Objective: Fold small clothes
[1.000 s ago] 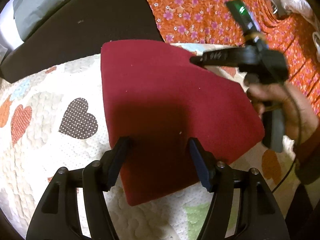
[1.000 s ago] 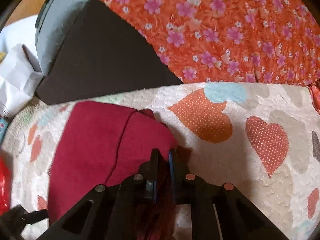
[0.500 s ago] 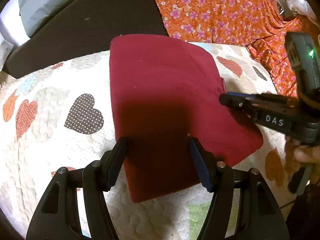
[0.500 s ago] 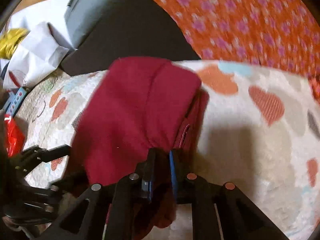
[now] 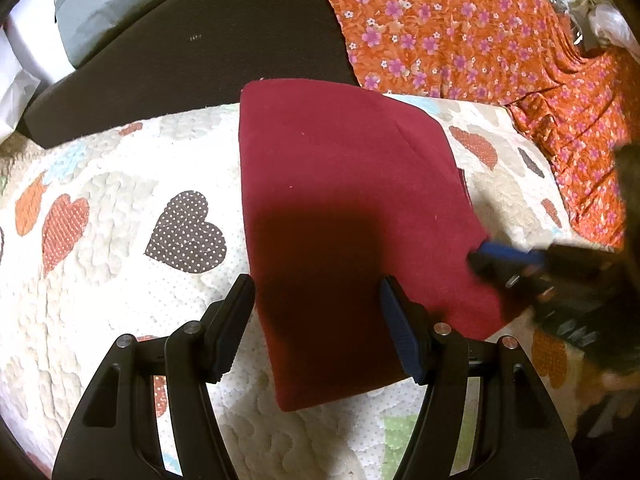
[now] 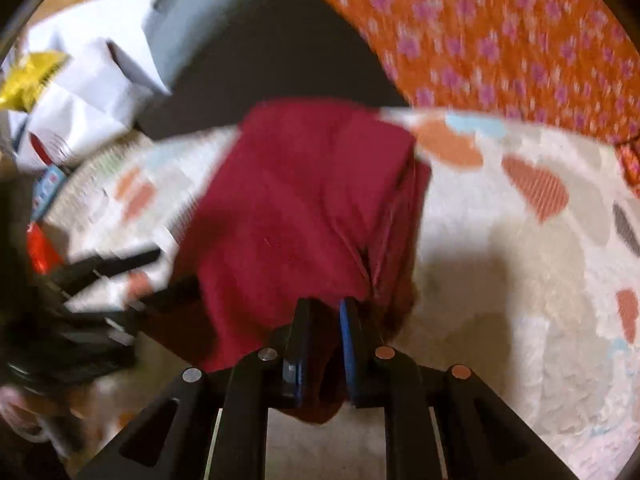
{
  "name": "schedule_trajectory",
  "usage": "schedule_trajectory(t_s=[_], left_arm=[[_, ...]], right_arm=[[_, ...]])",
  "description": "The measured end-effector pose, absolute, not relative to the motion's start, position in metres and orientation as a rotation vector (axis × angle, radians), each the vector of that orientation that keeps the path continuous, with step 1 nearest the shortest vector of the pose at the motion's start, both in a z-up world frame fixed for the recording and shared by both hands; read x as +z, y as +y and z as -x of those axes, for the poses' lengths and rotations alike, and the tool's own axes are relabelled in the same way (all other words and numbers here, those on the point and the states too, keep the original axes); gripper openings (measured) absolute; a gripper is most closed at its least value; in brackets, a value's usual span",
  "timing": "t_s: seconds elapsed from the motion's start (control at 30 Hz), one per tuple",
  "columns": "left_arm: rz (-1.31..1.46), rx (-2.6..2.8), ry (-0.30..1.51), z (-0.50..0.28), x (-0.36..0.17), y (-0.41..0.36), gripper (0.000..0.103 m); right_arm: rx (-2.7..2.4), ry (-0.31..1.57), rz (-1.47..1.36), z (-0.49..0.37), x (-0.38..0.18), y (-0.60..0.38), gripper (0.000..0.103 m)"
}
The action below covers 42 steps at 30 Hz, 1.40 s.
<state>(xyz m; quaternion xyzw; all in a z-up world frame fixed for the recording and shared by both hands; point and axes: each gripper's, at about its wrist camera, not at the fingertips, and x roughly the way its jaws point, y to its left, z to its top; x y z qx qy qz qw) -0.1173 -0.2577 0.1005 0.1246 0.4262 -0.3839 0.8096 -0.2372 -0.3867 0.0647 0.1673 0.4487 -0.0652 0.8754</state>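
We hold a gripper in each hand over a quilt (image 5: 100, 280) with hearts on it. A dark red cloth (image 5: 340, 208) lies flat on the quilt, folded over itself.

Our left gripper (image 5: 316, 312) is wide open. Its two fingers (image 5: 236, 320) stand far apart and hold nothing. The near end of the red cloth lies just under and between them. A brown dotted heart (image 5: 186, 232) sits on the quilt to the left of this gripper.

Our right gripper (image 6: 324, 320) is almost shut. Its fingers pinch the near edge of the red cloth (image 6: 296, 216), and the cloth bunches up in little folds right in front of them. From the left camera, this gripper (image 5: 504, 260) comes in from the right side and meets the right edge of the cloth. It looks blurry there.

Past the cloth, far from both grippers, we see a dark brown cushion (image 5: 192, 48). Beside it, to the right, is an orange fabric with pink flowers (image 5: 460, 32). Off to the far left of our right gripper are white bags (image 6: 80, 92) and a yellow wrapper (image 6: 28, 80).
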Motion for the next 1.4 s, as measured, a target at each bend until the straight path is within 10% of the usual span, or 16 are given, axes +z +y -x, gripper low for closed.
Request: schedule_trajectory(t_s=[0.1, 0.23, 0.67, 0.83, 1.4], left_arm=[[-0.181, -0.852, 0.947, 0.105, 0.108, -0.252, 0.066], [-0.035, -0.868, 0.996, 0.076, 0.115, -0.243, 0.073], [0.158, -0.889, 1.169, 0.022, 0.056, -0.271, 0.083], [0.061, -0.908, 1.099, 0.042, 0.078, -0.270, 0.059], [-0.036, -0.772, 1.066, 0.154, 0.109, -0.154, 0.058]], right_arm=[[-0.126, 0.849, -0.416, 0.248, 0.081, -0.400, 0.023], [-0.204, 0.721, -0.511, 0.252, 0.093, -0.433, 0.068], [-0.032, 0.722, -0.818, 0.187, 0.022, -0.469, 0.060], [-0.029, 0.711, -0.748, 0.202, 0.057, -0.455, 0.040], [-0.067, 0.782, -0.726, 0.279, 0.074, -0.374, 0.043]])
